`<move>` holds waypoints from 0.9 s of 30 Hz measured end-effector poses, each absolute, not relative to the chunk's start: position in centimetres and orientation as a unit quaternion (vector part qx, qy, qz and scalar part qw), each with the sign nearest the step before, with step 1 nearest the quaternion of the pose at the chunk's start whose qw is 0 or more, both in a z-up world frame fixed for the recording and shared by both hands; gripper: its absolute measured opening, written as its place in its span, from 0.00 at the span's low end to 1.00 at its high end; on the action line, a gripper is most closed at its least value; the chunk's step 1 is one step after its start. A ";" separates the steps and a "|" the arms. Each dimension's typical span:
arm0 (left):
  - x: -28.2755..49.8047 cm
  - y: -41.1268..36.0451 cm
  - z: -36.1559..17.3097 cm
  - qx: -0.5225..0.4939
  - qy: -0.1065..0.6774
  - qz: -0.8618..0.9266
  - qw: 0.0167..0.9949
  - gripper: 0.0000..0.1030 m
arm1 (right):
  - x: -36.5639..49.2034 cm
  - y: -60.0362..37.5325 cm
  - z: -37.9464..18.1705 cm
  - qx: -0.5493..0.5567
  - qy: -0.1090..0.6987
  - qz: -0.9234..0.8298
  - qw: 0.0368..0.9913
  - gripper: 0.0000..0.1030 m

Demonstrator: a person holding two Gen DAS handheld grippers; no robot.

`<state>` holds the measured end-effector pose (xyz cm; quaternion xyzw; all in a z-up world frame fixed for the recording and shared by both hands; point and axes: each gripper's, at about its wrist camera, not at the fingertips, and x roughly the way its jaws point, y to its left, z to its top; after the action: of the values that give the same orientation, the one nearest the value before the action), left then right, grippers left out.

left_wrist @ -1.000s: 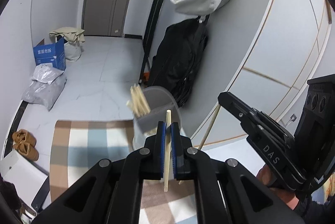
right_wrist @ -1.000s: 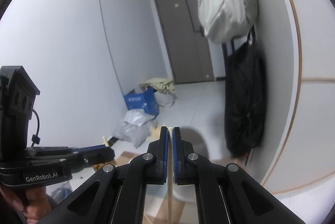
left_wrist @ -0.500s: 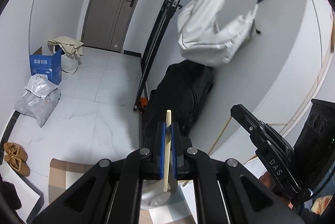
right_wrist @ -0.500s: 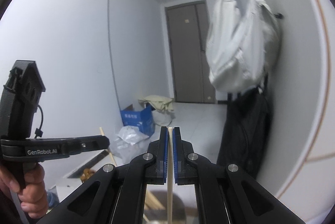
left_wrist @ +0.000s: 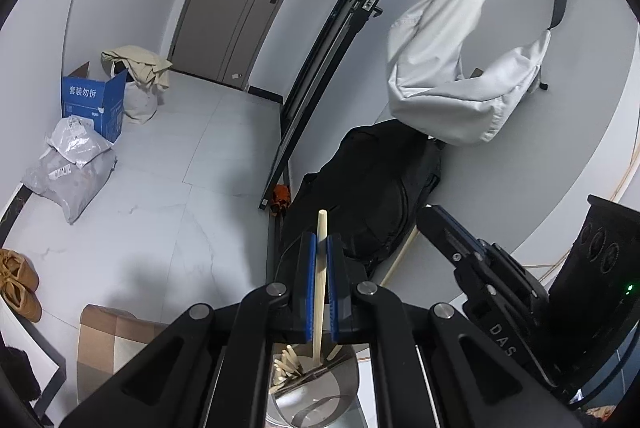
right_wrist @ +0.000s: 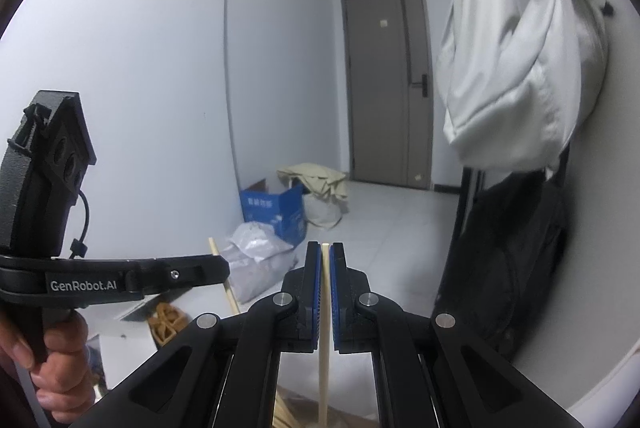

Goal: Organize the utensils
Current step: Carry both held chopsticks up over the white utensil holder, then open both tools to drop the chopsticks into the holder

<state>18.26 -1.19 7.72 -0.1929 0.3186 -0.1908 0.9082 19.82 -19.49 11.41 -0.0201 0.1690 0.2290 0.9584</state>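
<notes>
**Both grippers carrying one chopstick each above the holder**

We hold the left gripper [left_wrist: 319, 282] with its blue pads [left_wrist: 307, 288] pressed onto a single wooden chopstick [left_wrist: 320, 268]. The stick runs lengthwise between the jaws, its upper end projecting just past the fingertips and its lower end pointing down behind them. We judge this near-vertical grip is chosen so the stick can drop end-first into a container.

Directly below the left jaws we see the utensil holder [left_wrist: 316, 392], a grey cylindrical cup. Several chopsticks [left_wrist: 286, 364] already stand in it, leaning against its left wall. The lower tip of the held stick sits at or just inside the rim; we cannot tell whether it touches anything.

We hold the right gripper [right_wrist: 326, 292] pinching a second chopstick [right_wrist: 325, 328] in the same lengthwise manner, its top level with the fingertips. Below these jaws, pale wooden sticks show at the frame edge; the holder itself is not clear in this view. To the left of the right jaws, the left gripper appears with its stick angled.

Beyond both jaws lie the tiled floor [left_wrist: 160, 196], a blue box [left_wrist: 94, 100] and a hanging white bag [left_wrist: 460, 80], none involved
</notes>
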 end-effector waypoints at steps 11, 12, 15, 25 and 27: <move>18.6 -1.5 6.8 -0.181 0.327 -0.193 0.907 0.01 | 20.9 -18.7 8.9 -0.031 0.189 0.236 0.953 0.03; 18.5 -1.6 6.7 -0.180 0.328 -0.193 0.907 0.01 | 20.7 -18.6 8.8 -0.035 0.190 0.236 0.952 0.03; 18.5 -1.5 6.5 -0.179 0.334 -0.195 0.905 0.01 | 20.7 -18.4 8.4 -0.040 0.195 0.241 0.950 0.03; 18.8 -1.7 5.2 -0.165 0.393 -0.211 0.880 0.01 | 20.8 -18.3 6.1 -0.027 0.258 0.249 0.933 0.06; 18.6 -1.5 5.0 -0.158 0.401 -0.203 0.879 0.09 | 20.7 -19.1 5.0 -0.009 0.274 0.244 0.930 0.07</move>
<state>18.58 -1.49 5.01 -0.1585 0.4013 -0.2027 0.8791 20.74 -19.13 4.96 -0.0092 0.2738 0.2442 0.9302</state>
